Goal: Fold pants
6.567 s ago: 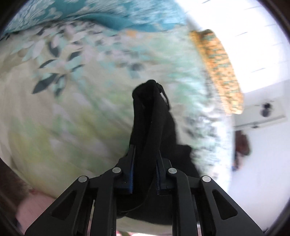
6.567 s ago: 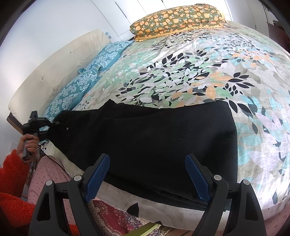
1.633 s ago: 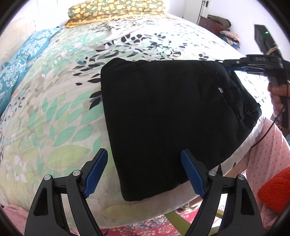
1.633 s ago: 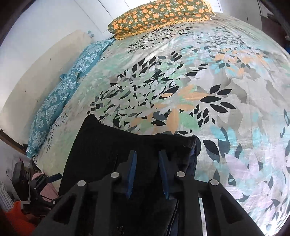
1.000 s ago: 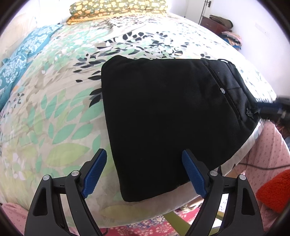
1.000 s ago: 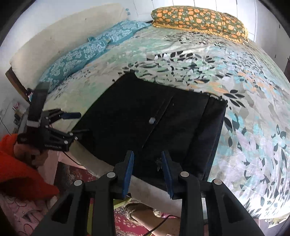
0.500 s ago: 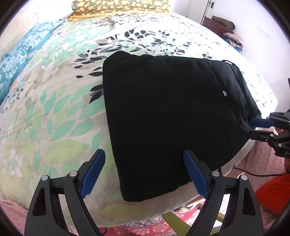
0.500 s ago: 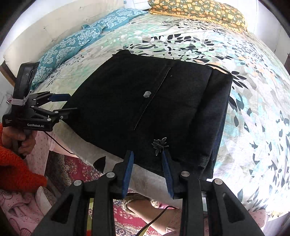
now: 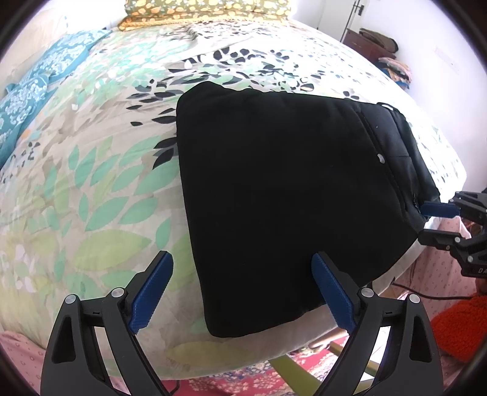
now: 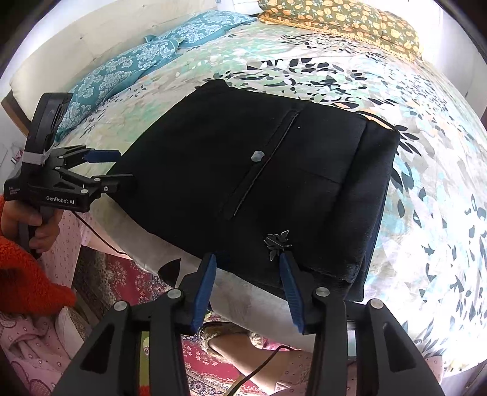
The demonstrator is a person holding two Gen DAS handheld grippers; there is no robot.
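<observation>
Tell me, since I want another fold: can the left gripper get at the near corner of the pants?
Probably yes: the left gripper is open and empty, with the black pants' near corner lying flat and uncovered at the bed edge between its fingers.

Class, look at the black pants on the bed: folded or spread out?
Folded. The pants lie as one compact rectangle near the bed edge, layers stacked at the waistband end, no legs extending.

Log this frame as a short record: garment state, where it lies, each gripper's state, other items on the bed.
garment: black pants, folded into a compact rectangle
location: on the floral bedspread, near the bed's edge
left gripper: open, holding nothing, at the pants' near edge
right gripper: open, holding nothing, at the waistband edge
other items: teal pillows, orange floral pillow
</observation>
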